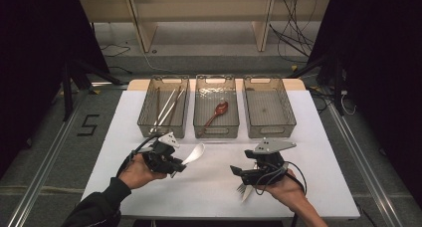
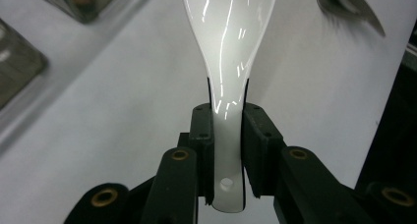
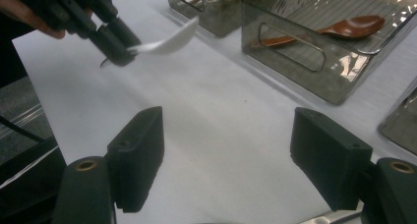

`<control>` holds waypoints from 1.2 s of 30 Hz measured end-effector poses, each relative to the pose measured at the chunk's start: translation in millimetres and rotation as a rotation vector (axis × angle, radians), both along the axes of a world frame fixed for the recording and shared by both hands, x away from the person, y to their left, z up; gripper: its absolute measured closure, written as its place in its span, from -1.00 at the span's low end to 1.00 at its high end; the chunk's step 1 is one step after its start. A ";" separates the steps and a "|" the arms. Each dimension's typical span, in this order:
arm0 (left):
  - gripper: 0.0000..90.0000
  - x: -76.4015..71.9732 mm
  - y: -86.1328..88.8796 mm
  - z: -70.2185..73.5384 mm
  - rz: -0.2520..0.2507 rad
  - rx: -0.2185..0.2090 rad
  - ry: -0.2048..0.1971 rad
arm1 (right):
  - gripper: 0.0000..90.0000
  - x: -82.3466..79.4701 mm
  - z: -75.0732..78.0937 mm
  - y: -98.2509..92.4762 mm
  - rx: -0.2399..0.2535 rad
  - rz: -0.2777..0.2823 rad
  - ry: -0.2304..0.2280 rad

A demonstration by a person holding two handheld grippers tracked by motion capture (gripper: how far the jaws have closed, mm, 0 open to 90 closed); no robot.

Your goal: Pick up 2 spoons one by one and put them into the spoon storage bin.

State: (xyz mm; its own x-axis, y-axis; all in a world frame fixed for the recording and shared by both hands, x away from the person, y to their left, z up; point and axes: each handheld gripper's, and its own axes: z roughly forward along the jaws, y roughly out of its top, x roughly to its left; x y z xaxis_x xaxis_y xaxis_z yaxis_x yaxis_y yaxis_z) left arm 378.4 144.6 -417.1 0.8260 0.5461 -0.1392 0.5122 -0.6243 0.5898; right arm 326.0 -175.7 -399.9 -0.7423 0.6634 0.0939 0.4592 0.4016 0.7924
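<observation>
A white ceramic spoon [image 1: 195,153] is held by its handle in my left gripper [image 1: 180,165], bowl pointing toward the bins and lifted off the white table [image 1: 214,197]. In the left gripper view both pads press the spoon [image 2: 228,47] handle, with the gripper [image 2: 227,135] shut on it. My right gripper [image 1: 234,171] rests near the table's front right with its jaws wide apart and nothing between them [image 3: 226,150]. The right gripper view also catches the left gripper [image 3: 115,42] carrying the spoon [image 3: 172,37].
Three clear bins stand in a row at the back: the left bin [image 1: 164,128] holds long metal utensils, the middle bin [image 1: 217,130] a brown spoon [image 1: 218,110], the right bin [image 1: 271,130] nothing. A metal fork [image 1: 243,191] lies under the right hand.
</observation>
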 end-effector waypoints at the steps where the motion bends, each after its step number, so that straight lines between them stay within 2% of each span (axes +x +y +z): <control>1: 0.68 1.9 0.5 2.0 0.010 -0.011 -0.007 | -0.34 0.2 0.0 -0.1 -0.001 0.001 0.000; 10: 0.68 24.4 -0.2 18.2 0.070 -0.065 -0.052 | -0.34 1.3 -0.2 -1.6 0.003 -0.009 0.003; 16: 0.68 41.0 -5.6 29.1 0.089 -0.086 -0.072 | -0.34 1.7 -0.4 -1.8 0.004 -0.009 0.004; 29: 0.68 72.9 -14.7 38.8 0.146 -0.127 -0.093 | -0.34 2.3 -0.9 -2.3 0.004 -0.007 0.006; 34: 0.68 87.8 -22.9 40.9 0.169 -0.145 -0.111 | -0.34 2.8 -1.7 -1.5 0.001 -0.004 0.007; 36: 0.68 94.3 -27.0 42.0 0.171 -0.139 -0.115 | -0.34 2.9 -1.7 -1.6 0.002 -0.004 0.007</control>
State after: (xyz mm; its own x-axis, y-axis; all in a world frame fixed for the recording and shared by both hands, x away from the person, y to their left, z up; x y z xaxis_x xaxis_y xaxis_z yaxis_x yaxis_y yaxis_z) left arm 472.7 117.6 -375.1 0.7379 0.6617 -0.1331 0.5279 -0.4430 0.7246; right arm 328.9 -177.3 -401.6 -0.7392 0.6659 0.1004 0.4661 0.3983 0.7900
